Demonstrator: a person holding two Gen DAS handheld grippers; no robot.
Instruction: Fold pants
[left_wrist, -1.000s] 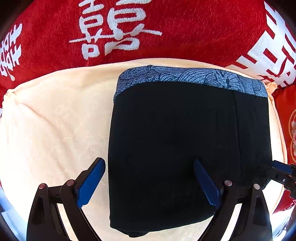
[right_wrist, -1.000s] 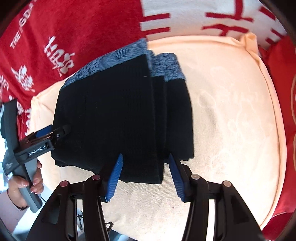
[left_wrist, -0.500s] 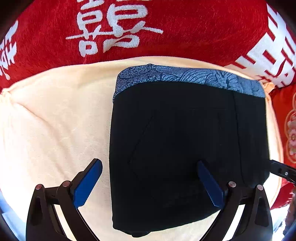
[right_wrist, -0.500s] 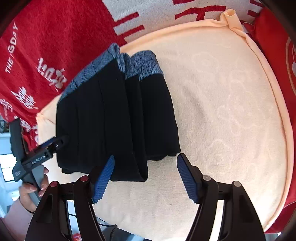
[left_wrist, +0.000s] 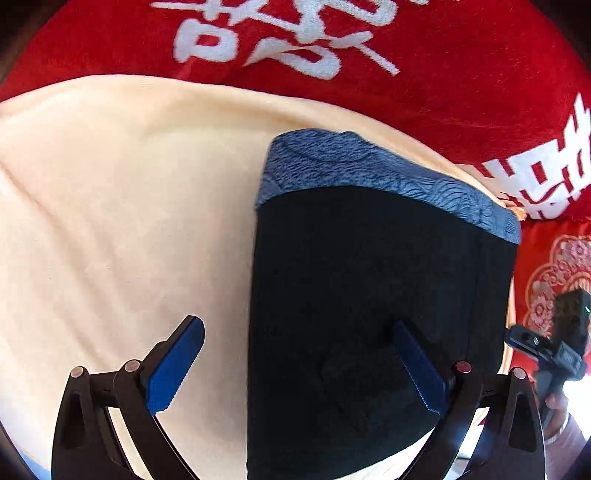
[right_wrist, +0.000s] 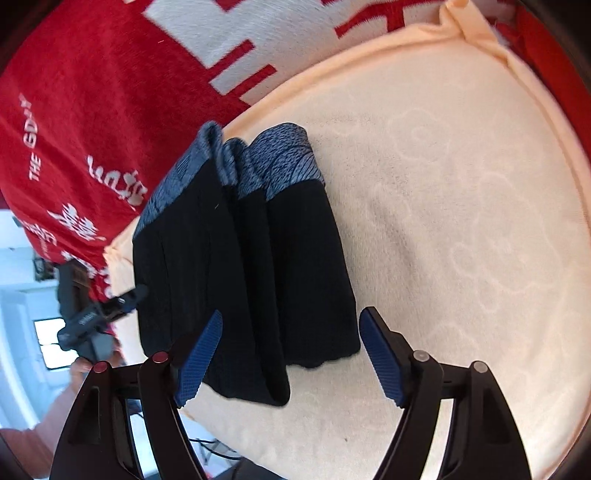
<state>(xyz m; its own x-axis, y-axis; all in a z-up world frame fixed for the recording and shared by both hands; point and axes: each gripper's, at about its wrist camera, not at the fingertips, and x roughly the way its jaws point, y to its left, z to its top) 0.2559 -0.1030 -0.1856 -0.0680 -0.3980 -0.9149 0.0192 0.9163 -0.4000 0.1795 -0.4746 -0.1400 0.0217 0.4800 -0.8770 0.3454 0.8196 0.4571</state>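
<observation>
The black pants with a blue-grey patterned waistband lie folded into a compact rectangular stack on a cream, faintly embossed cushion, waistband at the far end. In the right wrist view the folded pants show three stacked layers along the side edge, each with its own strip of waistband, and the stack sits toward the cushion's left side, next to the red cloth.

The left gripper hangs over the near left edge of the stack, its blue-padded fingers spread wide: one pad is above bare cushion, the other above the black fabric, neither pressing on it. The right gripper straddles the stack's near right corner, its jaws opening, with the corner of the pants between the pads but not pinched.

Behind the cushion lies a red plush cloth with white woven characters. A hand holding the left gripper shows at the right wrist view's left edge.
</observation>
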